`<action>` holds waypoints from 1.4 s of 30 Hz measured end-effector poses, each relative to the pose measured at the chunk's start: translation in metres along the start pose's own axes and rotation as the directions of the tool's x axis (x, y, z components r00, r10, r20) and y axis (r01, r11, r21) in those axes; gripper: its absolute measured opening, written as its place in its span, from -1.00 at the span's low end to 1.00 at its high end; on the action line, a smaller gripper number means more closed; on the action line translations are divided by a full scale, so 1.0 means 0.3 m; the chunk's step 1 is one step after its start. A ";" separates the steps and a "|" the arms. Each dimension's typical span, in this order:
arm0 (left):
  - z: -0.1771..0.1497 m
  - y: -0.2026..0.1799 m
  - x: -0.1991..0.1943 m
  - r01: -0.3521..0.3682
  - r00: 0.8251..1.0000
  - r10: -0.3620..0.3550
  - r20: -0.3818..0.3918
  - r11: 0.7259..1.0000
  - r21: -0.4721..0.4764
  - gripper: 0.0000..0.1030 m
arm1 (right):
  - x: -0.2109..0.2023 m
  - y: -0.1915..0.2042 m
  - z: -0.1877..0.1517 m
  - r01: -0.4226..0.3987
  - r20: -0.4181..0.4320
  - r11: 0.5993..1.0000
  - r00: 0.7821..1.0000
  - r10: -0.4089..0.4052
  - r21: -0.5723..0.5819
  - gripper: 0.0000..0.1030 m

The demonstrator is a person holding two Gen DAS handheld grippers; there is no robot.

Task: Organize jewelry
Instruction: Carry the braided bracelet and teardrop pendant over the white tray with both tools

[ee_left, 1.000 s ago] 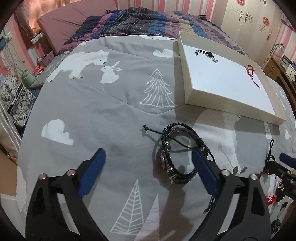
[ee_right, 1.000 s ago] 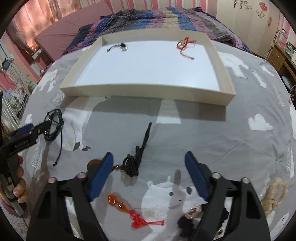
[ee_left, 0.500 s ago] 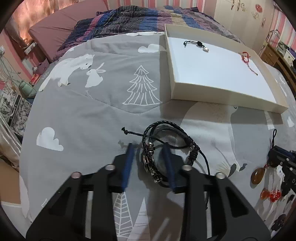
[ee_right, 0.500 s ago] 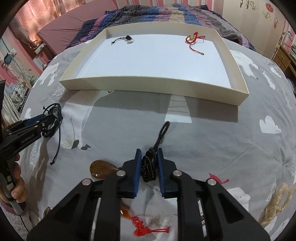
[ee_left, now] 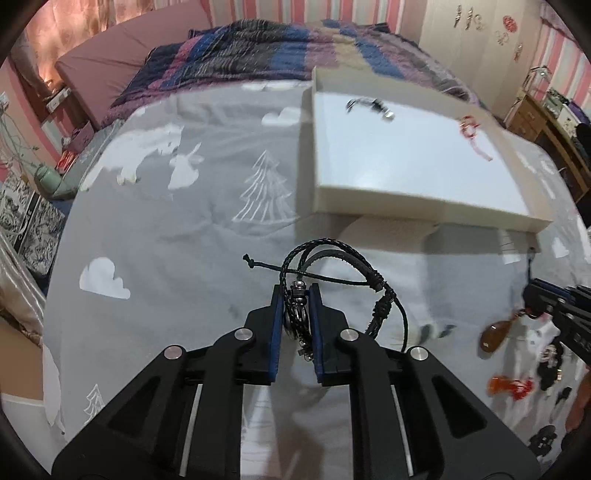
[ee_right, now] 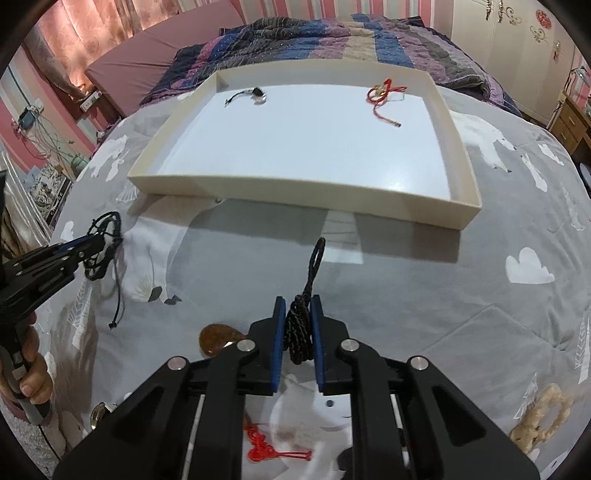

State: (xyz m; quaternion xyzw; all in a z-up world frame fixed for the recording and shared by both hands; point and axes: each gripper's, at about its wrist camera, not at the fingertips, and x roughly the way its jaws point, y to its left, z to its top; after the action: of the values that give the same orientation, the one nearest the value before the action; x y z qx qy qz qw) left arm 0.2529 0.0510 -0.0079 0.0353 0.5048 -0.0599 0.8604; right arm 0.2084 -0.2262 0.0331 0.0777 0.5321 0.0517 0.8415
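My left gripper [ee_left: 297,291] is shut on a black braided leather bracelet [ee_left: 332,254] with metal beads, held above the grey bedspread; its cords hang loose. It also shows in the right wrist view [ee_right: 103,236]. My right gripper [ee_right: 298,304] is shut on the black cord [ee_right: 312,266] of a necklace with an amber pendant [ee_right: 216,338], which hangs below in the left wrist view [ee_left: 496,332]. A cream tray [ee_right: 295,186] lies ahead, holding a black cord piece [ee_right: 247,95] and a red string bracelet [ee_right: 382,94].
More jewelry lies on the bedspread near me: a red knotted charm [ee_right: 271,448], a beige woven ring [ee_right: 543,417] and dark pieces [ee_left: 550,373]. A striped blanket [ee_right: 332,35] lies behind the tray. A wooden cabinet [ee_left: 532,122] stands at right.
Both grippers closed from wide open: the left on the black bracelet, the right on the necklace cord. Both have since lifted their pieces off the bedspread.
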 end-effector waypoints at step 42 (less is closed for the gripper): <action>0.713 -0.339 0.363 0.078 0.988 -0.083 0.131 0.996 0.042 -0.77 | 0.243 -0.120 0.694 0.115 0.289 0.991 0.948 -0.130 0.068 -0.78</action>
State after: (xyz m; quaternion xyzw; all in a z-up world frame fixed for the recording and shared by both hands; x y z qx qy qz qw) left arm 0.4763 -0.0830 0.0012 0.0265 0.4464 -0.1061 0.8881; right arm 0.4279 -0.2651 0.0495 0.0724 0.4065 -0.0259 0.9104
